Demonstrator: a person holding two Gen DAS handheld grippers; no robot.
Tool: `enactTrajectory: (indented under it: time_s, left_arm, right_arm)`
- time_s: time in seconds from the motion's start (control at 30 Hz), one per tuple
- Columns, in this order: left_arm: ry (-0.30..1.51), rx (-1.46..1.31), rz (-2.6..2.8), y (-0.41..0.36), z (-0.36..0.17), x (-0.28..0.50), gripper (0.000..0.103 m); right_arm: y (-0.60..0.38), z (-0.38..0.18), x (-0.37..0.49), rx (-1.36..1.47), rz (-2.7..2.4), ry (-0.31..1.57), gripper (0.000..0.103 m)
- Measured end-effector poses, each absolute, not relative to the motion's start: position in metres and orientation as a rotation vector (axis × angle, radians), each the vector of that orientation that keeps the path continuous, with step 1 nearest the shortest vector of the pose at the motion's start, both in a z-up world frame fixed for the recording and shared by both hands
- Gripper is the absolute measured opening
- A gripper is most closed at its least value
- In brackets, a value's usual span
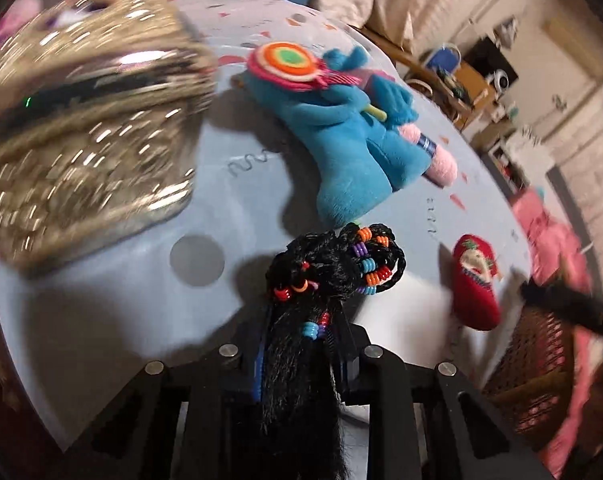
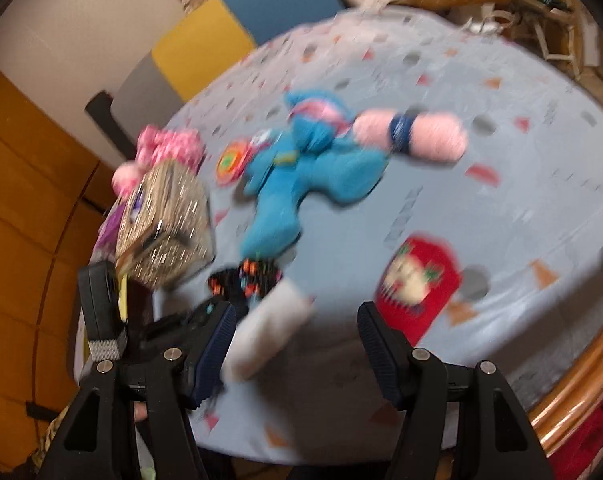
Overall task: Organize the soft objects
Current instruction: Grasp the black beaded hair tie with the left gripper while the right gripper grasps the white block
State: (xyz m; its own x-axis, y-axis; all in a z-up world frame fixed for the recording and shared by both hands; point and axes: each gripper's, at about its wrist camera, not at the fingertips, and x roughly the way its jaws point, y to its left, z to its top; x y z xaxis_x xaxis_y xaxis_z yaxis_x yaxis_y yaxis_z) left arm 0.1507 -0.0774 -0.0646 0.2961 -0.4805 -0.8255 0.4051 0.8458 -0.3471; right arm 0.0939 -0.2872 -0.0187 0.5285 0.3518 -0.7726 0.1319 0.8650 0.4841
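My left gripper (image 1: 301, 344) is shut on a black hair piece with coloured beads (image 1: 333, 268), held above the blue patterned bed cover (image 1: 141, 300). A blue plush toy with a lollipop (image 1: 341, 136) and a pink roll (image 1: 441, 160) lie beyond it. A red Santa sock (image 1: 475, 280) lies to the right. My right gripper (image 2: 297, 344) is open and empty above the cover's near edge, with the red sock (image 2: 417, 276) just ahead of its right finger. The hair piece (image 2: 245, 276) and the blue plush (image 2: 301, 168) show there too, blurred.
A gold sequined bag (image 1: 81, 140) sits at the left, also in the right wrist view (image 2: 165, 224), with a pink plush (image 2: 169, 148) behind it. A rattan bed frame (image 2: 581, 412) edges the cover on the right. A white tube-like object (image 2: 269, 328) lies near my right gripper's left finger.
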Motion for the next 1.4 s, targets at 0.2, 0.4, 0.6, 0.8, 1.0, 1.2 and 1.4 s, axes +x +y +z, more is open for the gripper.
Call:
enactTrajectory:
  time_s: [0.2,0.4,0.6,0.8,1.0,1.2,1.4]
  left_arm:
    - [1.114,-0.143,-0.479,-0.057,-0.062,0.126,0.026]
    - [1.067,-0.169,-0.320,-0.040,-0.062,0.097,0.026]
    - [1.054,-0.168,-0.340,-0.039,-0.066,0.083,0.026]
    - [1.048,-0.169,-0.347,-0.042,-0.066,0.085,0.026]
    - [1.048,-0.173,-0.359,-0.041,-0.066,0.083,0.026]
    - [1.047,-0.168,-0.360,-0.042,-0.067,0.083,0.027]
    - [1.044,-0.164,-0.359,-0.044,-0.068,0.084,0.027]
  right_arm:
    - [-0.242,-0.054,0.101,0.541,0.202,1.152,0.064]
    - [-0.222,-0.073,0.115,0.507,0.164,1.210,0.064]
    - [-0.205,-0.084,0.130,0.499,0.146,1.244,0.066]
    - [-0.182,-0.085,0.145,0.364,0.112,1.249,0.068]
    - [-0.171,-0.081,0.159,0.152,0.116,1.267,0.067]
    - [-0.207,-0.079,0.160,0.199,0.077,1.288,0.069]
    - [-0.198,-0.078,0.157,0.227,0.070,1.282,0.074]
